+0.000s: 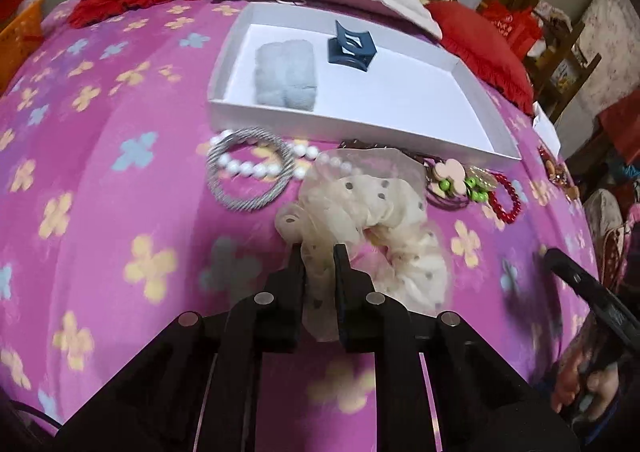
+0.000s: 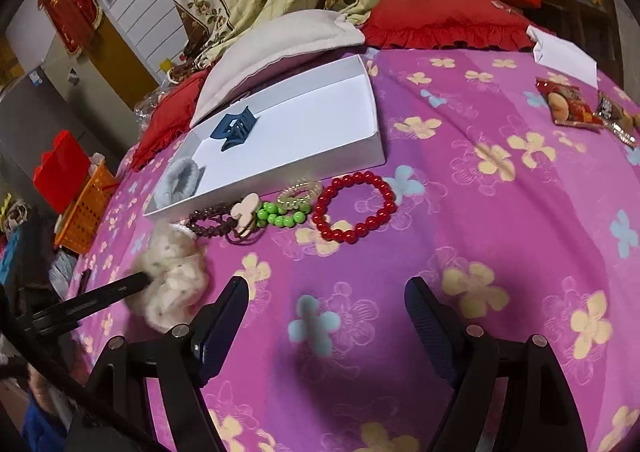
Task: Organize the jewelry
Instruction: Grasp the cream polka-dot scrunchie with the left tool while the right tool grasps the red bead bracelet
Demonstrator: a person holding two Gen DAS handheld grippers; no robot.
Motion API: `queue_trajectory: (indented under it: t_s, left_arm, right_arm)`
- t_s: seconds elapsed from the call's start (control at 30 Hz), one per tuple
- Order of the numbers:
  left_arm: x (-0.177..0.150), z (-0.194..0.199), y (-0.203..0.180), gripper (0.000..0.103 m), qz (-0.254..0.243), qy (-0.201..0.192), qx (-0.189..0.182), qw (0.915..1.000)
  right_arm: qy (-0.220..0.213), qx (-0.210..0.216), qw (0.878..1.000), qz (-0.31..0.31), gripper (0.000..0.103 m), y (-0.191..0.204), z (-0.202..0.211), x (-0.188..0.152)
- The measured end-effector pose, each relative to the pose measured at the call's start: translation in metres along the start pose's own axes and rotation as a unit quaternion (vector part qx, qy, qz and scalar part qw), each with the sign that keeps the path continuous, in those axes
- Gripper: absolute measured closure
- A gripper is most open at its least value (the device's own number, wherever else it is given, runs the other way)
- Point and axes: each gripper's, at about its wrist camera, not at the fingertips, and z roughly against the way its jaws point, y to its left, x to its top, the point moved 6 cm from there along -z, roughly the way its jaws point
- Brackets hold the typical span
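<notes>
My left gripper (image 1: 318,252) is shut on a cream dotted scrunchie (image 1: 372,220), which also shows in the right wrist view (image 2: 172,284). A white box (image 1: 460,132) holds a blue hair claw (image 1: 352,46) and a grey fluffy scrunchie (image 1: 286,74). In front of the box lie a silver bangle (image 1: 224,188), a white pearl string (image 1: 256,170), a flower hair tie (image 2: 246,212), green beads (image 2: 280,216), a clear bead ring (image 2: 300,190) and a red bead bracelet (image 2: 354,208). My right gripper (image 2: 326,292) is open and empty above the pink blanket, short of the red bracelet.
The pink flowered blanket (image 2: 480,252) covers the bed. Red pillows (image 2: 444,26) and a beige pillow (image 2: 276,44) lie behind the box. Snack packets (image 2: 572,108) and a white paper box (image 2: 564,56) sit at the far right. An orange basket (image 2: 86,208) stands off the left edge.
</notes>
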Motion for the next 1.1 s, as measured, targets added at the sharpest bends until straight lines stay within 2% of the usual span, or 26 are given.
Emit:
queue_trajectory:
  t_s: [0.13, 0.2, 0.23, 0.37, 0.43, 0.53, 0.6, 0.63, 0.73, 0.77, 0.8, 0.83, 0.87, 0.93, 1.1]
  left_arm:
    - [-0.021, 0.02, 0.024, 0.091, 0.021, -0.006, 0.005, 0.9997]
    - [-0.024, 0.022, 0.033, 0.09, 0.03, -0.005, 0.004, 0.9995]
    - [-0.025, 0.023, 0.037, 0.088, 0.036, -0.008, -0.002, 0.9993]
    - [-0.023, 0.022, 0.041, 0.068, 0.047, -0.02, -0.016, 0.9986]
    - [-0.021, 0.019, 0.039, 0.065, 0.048, -0.023, -0.025, 0.9983]
    - [-0.02, 0.011, 0.036, 0.065, 0.045, -0.013, -0.028, 0.9985]
    - [-0.022, 0.007, 0.033, 0.064, 0.042, -0.005, -0.034, 0.9985]
    - [-0.023, 0.005, 0.032, 0.063, 0.041, -0.002, -0.036, 0.9985]
    - [-0.025, 0.002, 0.027, 0.053, 0.039, -0.003, -0.039, 0.9985]
    - [-0.025, 0.002, 0.025, 0.053, 0.037, -0.004, -0.037, 0.9986]
    - [-0.026, 0.001, 0.023, 0.053, 0.032, -0.006, -0.033, 0.9989]
    - [-0.026, 0.001, 0.021, 0.053, 0.027, -0.008, -0.024, 0.9993]
    - [-0.027, 0.001, 0.02, 0.061, 0.023, -0.009, -0.016, 0.9996]
    - [-0.03, -0.003, 0.015, 0.092, 0.014, 0.002, -0.016, 0.9998]
    - [-0.033, 0.012, 0.006, 0.092, -0.001, -0.017, -0.011, 0.9998]
  right_arm:
    - [0.0, -0.025, 0.999, 0.021, 0.024, -0.007, -0.014, 0.007]
    - [-0.003, -0.033, 0.999, 0.031, 0.03, -0.009, -0.02, 0.013]
    - [0.0, -0.035, 0.999, 0.04, 0.032, -0.006, -0.025, 0.016]
    - [0.001, -0.035, 0.996, 0.088, 0.035, 0.01, -0.038, 0.026]
    - [0.013, -0.038, 0.993, 0.11, 0.042, 0.017, -0.05, 0.028]
    - [0.007, -0.061, 0.987, 0.15, 0.044, 0.022, -0.059, 0.033]
    - [0.018, -0.068, 0.984, 0.166, 0.055, 0.023, -0.067, 0.034]
    - [0.027, -0.069, 0.983, 0.17, 0.056, 0.022, -0.072, 0.033]
    - [0.014, -0.075, 0.975, 0.21, 0.059, 0.028, -0.074, 0.03]
    - [0.022, -0.066, 0.976, 0.205, 0.063, 0.027, -0.074, 0.031]
    - [0.026, -0.065, 0.976, 0.204, 0.073, 0.027, -0.073, 0.032]
    - [0.032, -0.062, 0.977, 0.202, 0.079, 0.026, -0.072, 0.032]
    - [0.037, -0.054, 0.978, 0.197, 0.088, 0.026, -0.071, 0.031]
    - [0.045, -0.037, 0.982, 0.18, 0.093, 0.023, -0.067, 0.029]
    - [0.048, -0.011, 0.989, 0.137, 0.094, 0.019, -0.054, 0.019]
